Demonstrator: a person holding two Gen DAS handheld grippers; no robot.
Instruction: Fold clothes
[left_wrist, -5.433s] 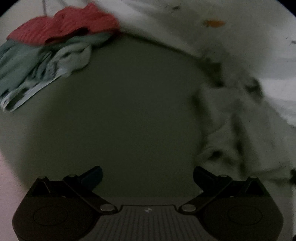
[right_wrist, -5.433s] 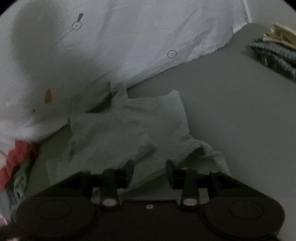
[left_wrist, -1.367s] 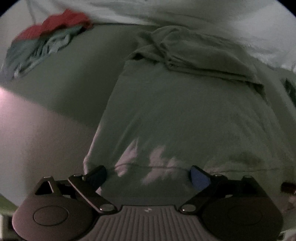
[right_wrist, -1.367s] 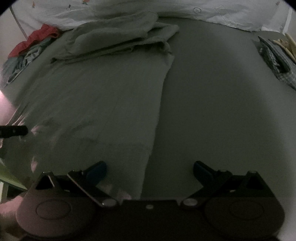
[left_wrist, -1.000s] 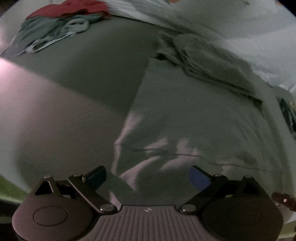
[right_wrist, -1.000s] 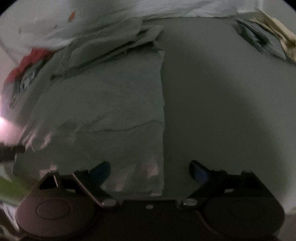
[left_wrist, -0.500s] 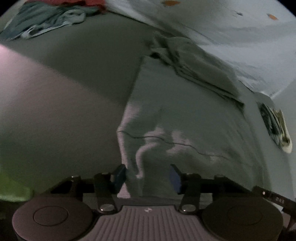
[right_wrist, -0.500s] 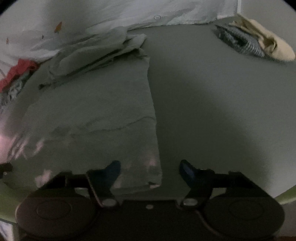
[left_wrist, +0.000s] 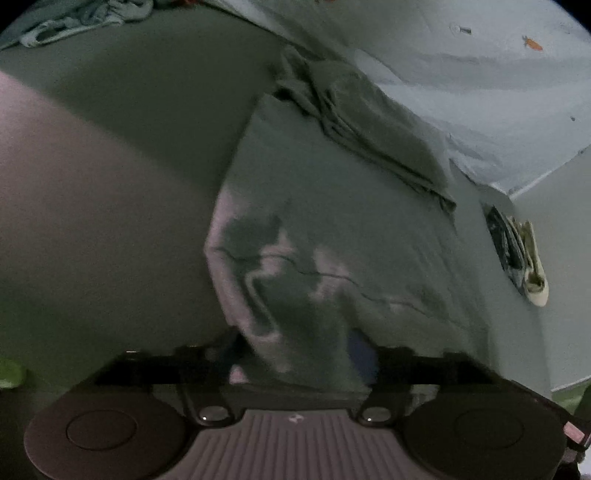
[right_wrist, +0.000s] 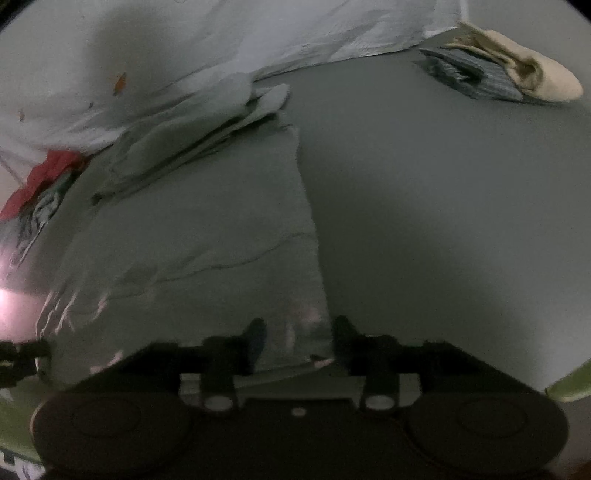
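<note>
Garment (left_wrist: 332, 229): grey-green, spread flat on the bed (right_wrist: 424, 206), far end bunched against the white sheet (left_wrist: 480, 85).
Left claw (left_wrist: 295, 354): my fingers straddle its near-left corner; gripping or not, cannot tell.
Right claw (right_wrist: 299, 339): half-closed around near-right hem, not pinching.
Surroundings: red pile (right_wrist: 44, 173) far left; folded clothes (right_wrist: 509, 81) far right.

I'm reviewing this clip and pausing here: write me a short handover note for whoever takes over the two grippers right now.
Left gripper: jaws closing around the near left corner of the grey-green garment; a firm grip is not confirmed.
Right gripper: jaws part closed around the near right corner, same doubt.
The garment lies spread flat on the bed, its far end bunched against the white sheet.
Done: garment laid out. Left: secure both corners, then fold.
Unfolded red and teal clothes wait on the left; a small clothes stack sits far right.
</note>
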